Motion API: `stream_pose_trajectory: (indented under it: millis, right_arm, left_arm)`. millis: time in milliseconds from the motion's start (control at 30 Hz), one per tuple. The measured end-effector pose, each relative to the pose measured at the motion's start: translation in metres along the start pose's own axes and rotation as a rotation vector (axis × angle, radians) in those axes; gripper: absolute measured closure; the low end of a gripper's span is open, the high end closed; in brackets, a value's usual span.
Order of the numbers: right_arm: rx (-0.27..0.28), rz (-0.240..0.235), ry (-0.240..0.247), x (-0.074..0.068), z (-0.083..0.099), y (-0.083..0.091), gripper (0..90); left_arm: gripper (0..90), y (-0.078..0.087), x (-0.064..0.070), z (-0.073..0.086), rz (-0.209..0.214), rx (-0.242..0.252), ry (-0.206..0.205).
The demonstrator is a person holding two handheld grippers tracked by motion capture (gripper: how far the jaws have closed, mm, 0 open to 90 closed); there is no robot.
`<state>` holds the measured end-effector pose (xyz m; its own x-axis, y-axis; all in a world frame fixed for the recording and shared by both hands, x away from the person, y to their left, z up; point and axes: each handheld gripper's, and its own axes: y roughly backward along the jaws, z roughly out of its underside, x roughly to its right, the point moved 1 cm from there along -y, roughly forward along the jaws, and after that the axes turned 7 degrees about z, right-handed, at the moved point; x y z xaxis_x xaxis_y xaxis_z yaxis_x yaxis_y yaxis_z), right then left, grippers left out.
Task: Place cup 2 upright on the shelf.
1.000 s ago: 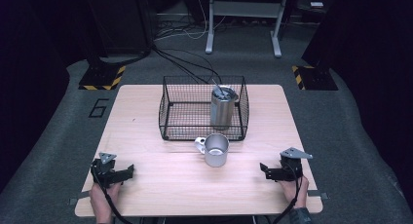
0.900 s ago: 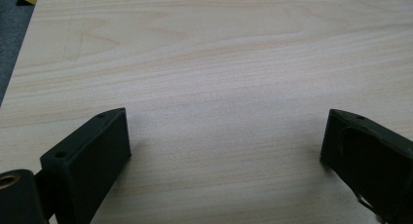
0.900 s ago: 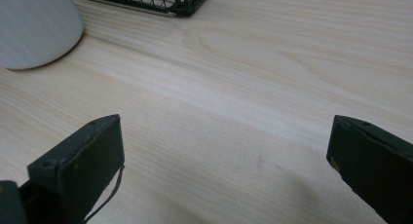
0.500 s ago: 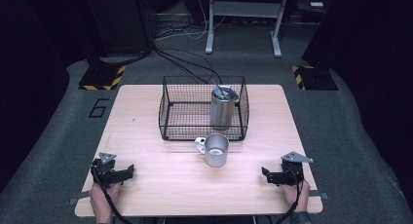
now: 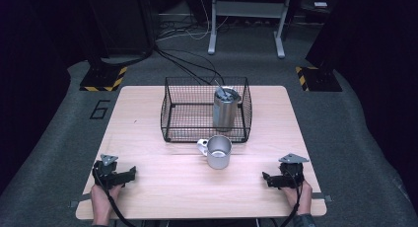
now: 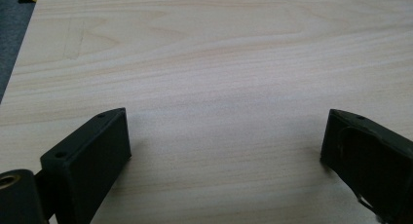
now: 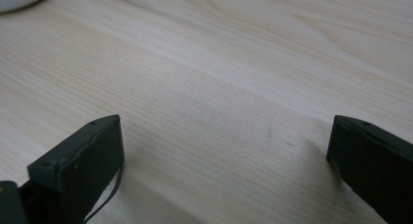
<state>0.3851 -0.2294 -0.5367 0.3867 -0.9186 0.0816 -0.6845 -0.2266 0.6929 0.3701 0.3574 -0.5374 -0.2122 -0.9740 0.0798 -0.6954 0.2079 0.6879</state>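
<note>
both grippers, left (image 5: 129, 173) and right (image 5: 266, 179), rest with jaws wide apart, holding nothing. the mug (image 5: 218, 151) stands mid-worktop (image 5: 148, 113), touching the basket (image 5: 170, 113) at its 12 o'clock. a careless reach could knock it over.

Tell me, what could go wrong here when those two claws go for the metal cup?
The mug stands right against the wire basket, so a clumsy reach might shove it into the mesh or tip it. Its handle points to the person's left and away, so the right gripper would likely grasp the smooth round wall, which may slip. The tall tumbler in the basket has something sticking out of its top; jolting the basket could topple it.
</note>
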Motion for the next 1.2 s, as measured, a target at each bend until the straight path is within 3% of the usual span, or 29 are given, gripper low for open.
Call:
stream_pose_trajectory:
  millis: [67,333,500,700,900,1200]
  right_arm:
    - [0.002,0.001,0.012,-0.001,0.000,0.000,0.0]
    - [0.001,0.003,0.007,0.000,0.001,0.001,0.0]
    - [0.003,0.010,0.008,0.000,0.002,0.002,0.0]
    - [0.003,0.005,0.011,0.001,0.002,0.002,0.0]
    - [0.002,-0.041,0.043,0.004,0.000,0.000,0.0]
    - [0.007,-0.046,0.043,0.004,0.000,0.000,0.0]
  left_arm:
    - [3.3,0.001,0.002,-0.001,0.011,-0.017,0.003]
    - [0.4,0.006,0.022,-0.011,0.091,0.021,-0.013]
    - [0.2,0.011,0.041,-0.021,0.145,0.036,-0.058]
    - [0.1,0.017,0.064,-0.033,0.239,0.051,-0.119]
    - [0.1,0.020,0.089,-0.045,0.295,0.057,-0.185]
    - [0.2,0.030,0.120,-0.061,0.354,0.095,-0.243]
